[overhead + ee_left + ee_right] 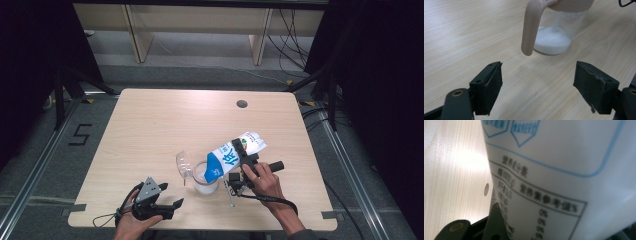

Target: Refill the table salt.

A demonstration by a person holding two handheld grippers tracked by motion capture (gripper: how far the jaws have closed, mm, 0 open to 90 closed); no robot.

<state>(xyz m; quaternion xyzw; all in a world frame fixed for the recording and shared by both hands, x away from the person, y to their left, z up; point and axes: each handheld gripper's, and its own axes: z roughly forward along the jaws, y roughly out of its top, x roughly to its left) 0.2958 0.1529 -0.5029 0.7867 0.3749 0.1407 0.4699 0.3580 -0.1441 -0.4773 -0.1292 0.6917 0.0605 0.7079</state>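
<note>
A light wooden desk (150,130) is seen from above, with a person's two hands entering from the near edge. A white and blue milk carton (234,155) is held tilted over a clear measuring jug (205,178) near the middle front of the desk, its blue top end lowered to the jug's rim. In the left gripper view, white milk is seen pooled in the bottom of the jug (556,37), well below the rim, with a thin stream falling into it. The pour is judged to be under way and not finished; the carton is yet to be righted and set down.

The right gripper (243,159) is clamped around the carton's middle, its fingers pinching the carton (564,170) at a moderate spread. The left gripper (165,202) is held low near the desk's front edge, apart from the jug; its fingers (490,86) are spread wide with nothing between them.
</note>
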